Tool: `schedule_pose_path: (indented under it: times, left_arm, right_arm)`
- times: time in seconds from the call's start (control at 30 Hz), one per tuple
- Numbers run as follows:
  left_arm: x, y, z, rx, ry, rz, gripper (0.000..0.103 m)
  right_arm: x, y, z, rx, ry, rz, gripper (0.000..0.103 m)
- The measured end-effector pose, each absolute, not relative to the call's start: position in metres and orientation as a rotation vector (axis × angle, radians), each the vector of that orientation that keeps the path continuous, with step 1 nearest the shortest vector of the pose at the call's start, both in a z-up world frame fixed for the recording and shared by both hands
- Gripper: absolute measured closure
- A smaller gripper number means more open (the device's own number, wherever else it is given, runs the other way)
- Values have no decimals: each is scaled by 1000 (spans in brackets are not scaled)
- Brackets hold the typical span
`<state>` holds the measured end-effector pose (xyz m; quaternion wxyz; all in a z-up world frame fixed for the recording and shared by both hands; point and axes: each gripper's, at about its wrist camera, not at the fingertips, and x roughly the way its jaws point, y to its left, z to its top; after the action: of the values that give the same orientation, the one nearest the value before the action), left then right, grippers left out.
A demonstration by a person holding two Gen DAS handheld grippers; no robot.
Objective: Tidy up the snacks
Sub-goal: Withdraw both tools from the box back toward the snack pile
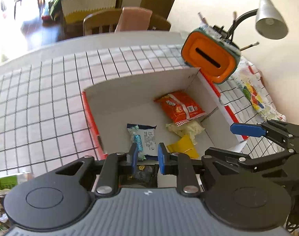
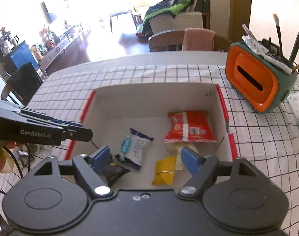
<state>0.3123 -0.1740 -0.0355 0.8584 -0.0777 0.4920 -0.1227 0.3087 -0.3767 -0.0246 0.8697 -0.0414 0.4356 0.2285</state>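
Observation:
A white cardboard box with red edges [image 1: 133,82] [image 2: 155,94] lies open on the checked tablecloth. Inside lie an orange-red snack bag [image 1: 180,106] [image 2: 190,127], a white-and-blue packet [image 1: 146,137] [image 2: 135,147], a yellow packet [image 1: 183,147] [image 2: 165,170], a pale crumpled wrapper [image 1: 185,128] and a black packet [image 1: 144,173] [image 2: 114,172]. My left gripper [image 1: 147,158] hovers over the box's near edge, jaws partly apart, holding nothing; the black packet lies below them. My right gripper [image 2: 146,158] is open above the box's near side and also shows in the left wrist view [image 1: 247,129].
An orange and green pen holder [image 1: 210,59] [image 2: 259,82] with brushes stands beyond the box's right corner. A desk lamp [image 1: 270,19] leans over it. A colourful printed bag [image 1: 253,92] lies at the right. Chairs [image 2: 180,39] stand behind the table's far edge.

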Motion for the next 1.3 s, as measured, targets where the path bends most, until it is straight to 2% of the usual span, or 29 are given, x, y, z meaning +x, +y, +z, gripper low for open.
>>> schedule_pose_path:
  times: [0.33,0.4,0.5,0.67,0.77,1.17,1.3]
  left_arm:
    - [261,-136,-6,-116,878,-244,70]
    - [250,-125,-2,-125,851,-237,57]
    - [233,-110,3,-119,810,-228,45]
    - [206,-87,4,-95,772,-216,37]
    - [191,-71,3,-96,755,-203,36]
    - [139,9,-8,-137,699,-107,16]
    - [121,39,-11,-140,647,-45,14]
  right_arm:
    - [280,-346,-6,-29,831,517,13]
    - [275,-337,-3,-16,819,532,10]
    - [266,-325,-2,-7,804,551,7]
    - [252,-298,-2,-18,768,589,2]
    - [243,-280,-3,-29,754,608,0]
    - [216,-208,-25,-67,776,681,0]
    - [205,-187,-30,-67,791,699,0]
